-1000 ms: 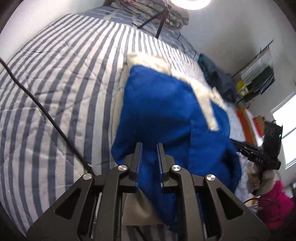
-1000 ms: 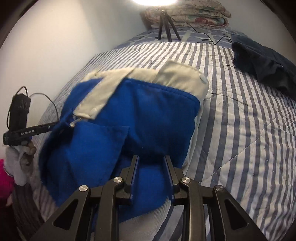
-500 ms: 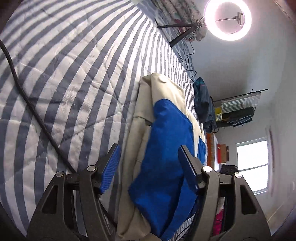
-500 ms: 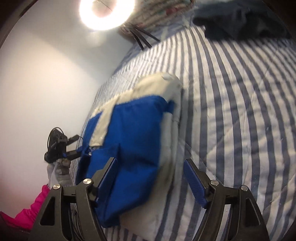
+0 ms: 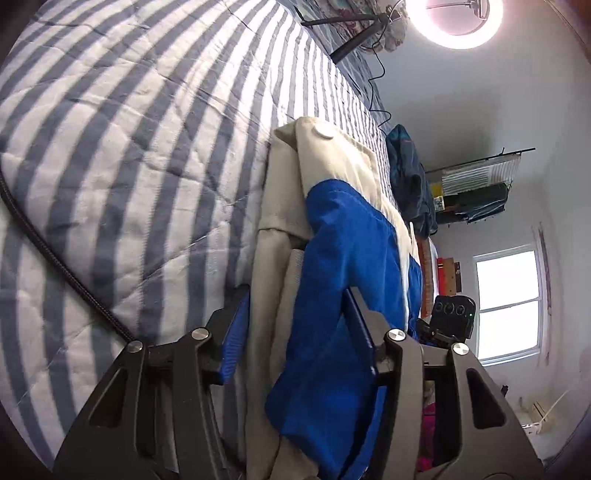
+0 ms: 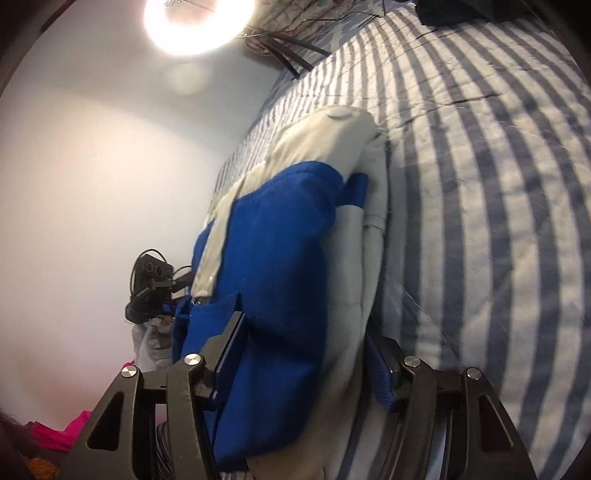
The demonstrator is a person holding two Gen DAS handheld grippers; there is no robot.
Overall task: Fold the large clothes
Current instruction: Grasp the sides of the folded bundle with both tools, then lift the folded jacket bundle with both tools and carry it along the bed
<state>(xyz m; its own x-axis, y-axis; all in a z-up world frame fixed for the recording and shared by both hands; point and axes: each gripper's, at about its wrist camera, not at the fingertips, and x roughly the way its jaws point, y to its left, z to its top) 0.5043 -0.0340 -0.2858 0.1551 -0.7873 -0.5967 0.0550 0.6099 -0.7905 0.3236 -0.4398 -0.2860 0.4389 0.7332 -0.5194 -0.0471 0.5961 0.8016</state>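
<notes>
One folded blue-and-cream garment (image 5: 343,266) lies on the striped bed (image 5: 122,155), its near end between the fingers of both claws. Left claw (image 5: 295,325): jaws spread, just been closing, straddling the fold; whether the pads press, cannot tell. Right claw (image 6: 306,354): likewise spread and closing around the garment's other near corner. Dark cable (image 5: 62,273): left of left claw.

Both views are lit mainly by a ring light (image 5: 463,16), blown out to white glare at the top edge of each picture, and below it the striped bedspread (image 5: 147,147) is washed pale. In the left wrist view a second overexposed patch is given by the window (image 5: 508,302), well below the ring light. Strong fisheye bending and dark corner vignetting are seen throughout, with slight softness on the bedspread's stripes.
</notes>
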